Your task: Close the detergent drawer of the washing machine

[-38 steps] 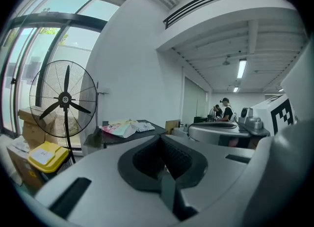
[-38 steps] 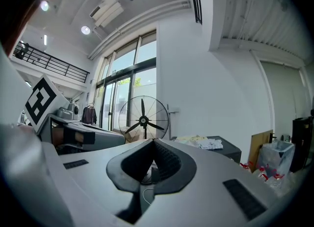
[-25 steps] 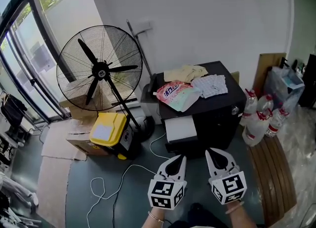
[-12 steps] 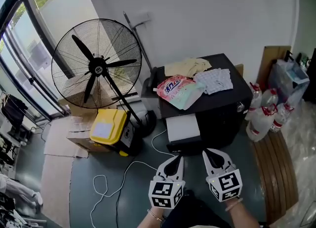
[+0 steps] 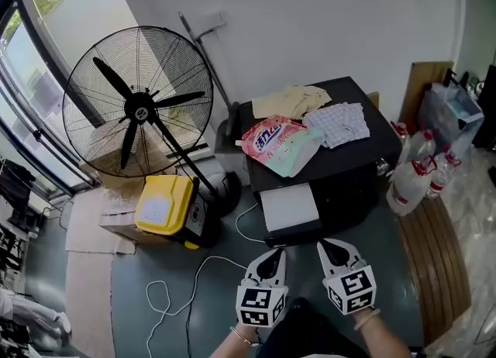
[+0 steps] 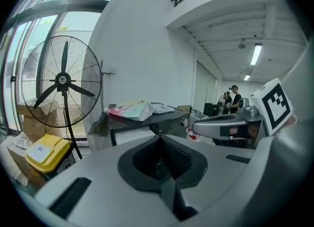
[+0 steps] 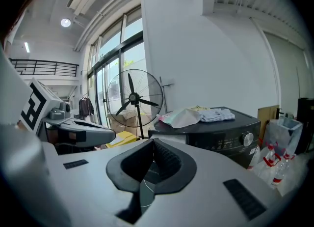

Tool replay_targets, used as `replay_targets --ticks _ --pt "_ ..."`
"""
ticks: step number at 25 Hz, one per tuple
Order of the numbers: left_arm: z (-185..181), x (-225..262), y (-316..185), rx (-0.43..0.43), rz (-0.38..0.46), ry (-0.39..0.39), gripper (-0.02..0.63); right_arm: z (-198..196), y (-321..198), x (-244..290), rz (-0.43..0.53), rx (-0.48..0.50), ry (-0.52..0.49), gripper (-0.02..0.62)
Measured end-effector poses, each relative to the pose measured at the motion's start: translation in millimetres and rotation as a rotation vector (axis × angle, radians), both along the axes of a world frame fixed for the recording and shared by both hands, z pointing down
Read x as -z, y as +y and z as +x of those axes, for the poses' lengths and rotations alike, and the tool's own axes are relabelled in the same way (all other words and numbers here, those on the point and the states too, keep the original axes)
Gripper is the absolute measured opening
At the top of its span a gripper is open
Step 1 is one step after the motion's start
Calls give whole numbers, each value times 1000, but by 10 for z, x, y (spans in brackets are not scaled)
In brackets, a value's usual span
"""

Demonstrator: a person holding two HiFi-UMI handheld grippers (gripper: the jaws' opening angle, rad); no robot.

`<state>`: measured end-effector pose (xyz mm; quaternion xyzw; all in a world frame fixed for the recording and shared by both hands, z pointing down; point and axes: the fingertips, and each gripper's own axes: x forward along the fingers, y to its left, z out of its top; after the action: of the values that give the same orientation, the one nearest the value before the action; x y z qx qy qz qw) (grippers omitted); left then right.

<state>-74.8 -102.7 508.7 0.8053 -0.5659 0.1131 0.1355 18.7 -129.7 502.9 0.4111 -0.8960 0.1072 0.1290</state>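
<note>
Both claws sit low in the head view, side by side and well short of the machine. Left claw (image 5: 274, 255) has its jaws pressed together with nothing between the ribbed pads, as its own view confirms. Right claw (image 5: 334, 247) is the same: jaws together, empty.

A white cable (image 5: 203, 271) loops over the floor just ahead of the left claw. Beyond the claws the detergent drawer (image 5: 288, 207) stands pulled out from the front of the black washing machine (image 5: 356, 164). Its pale top faces up and its dark front panel is nearest the person. It sits at the machine's upper corner, on the side toward the fan, more in line with the left claw than the right.

As a judgement, the drawer is a light, stiff plastic tray on runners, so it should slide home with little force and needs no clamping. The place to bear on is the middle of the front panel, with the closed tips pushing square to the runners. An off-centre or downward push could skew it and make it bind.

On the lid lie a detergent pouch (image 5: 276, 142) and folded cloths (image 5: 336, 123), clear of the drawer's path. To the side stand a yellow box (image 5: 161, 203) and a large fan (image 5: 136, 108). Bottles (image 5: 418, 172) cluster on the machine's other flank.
</note>
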Motion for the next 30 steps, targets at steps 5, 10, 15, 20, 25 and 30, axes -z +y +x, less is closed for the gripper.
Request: replay_targets --ticks 5,10,15,20,25,30 --pt "-37 -247 -99 -38 -25 7 15 -79 -119 -204 -43 -10 9 26" --pt "-90 -503 -187 -39 -48 15 15 -143 -205 -415 -66 -5 45 28" --pt "-151 -759 -240 -36 -86 20 15 -216 -220 -619 -96 1 79 28" --pt "-212 -966 -304 -36 -123 0 15 -275 -241 -812 -131 10 110 28" --pt "-259 -1092 -355 -19 -135 8 15 -270 -300 -975 -152 -1 134 28" --pt "-298 -1173 -398 -3 -153 4 15 -215 -355 -1127 -187 -25 157 28"
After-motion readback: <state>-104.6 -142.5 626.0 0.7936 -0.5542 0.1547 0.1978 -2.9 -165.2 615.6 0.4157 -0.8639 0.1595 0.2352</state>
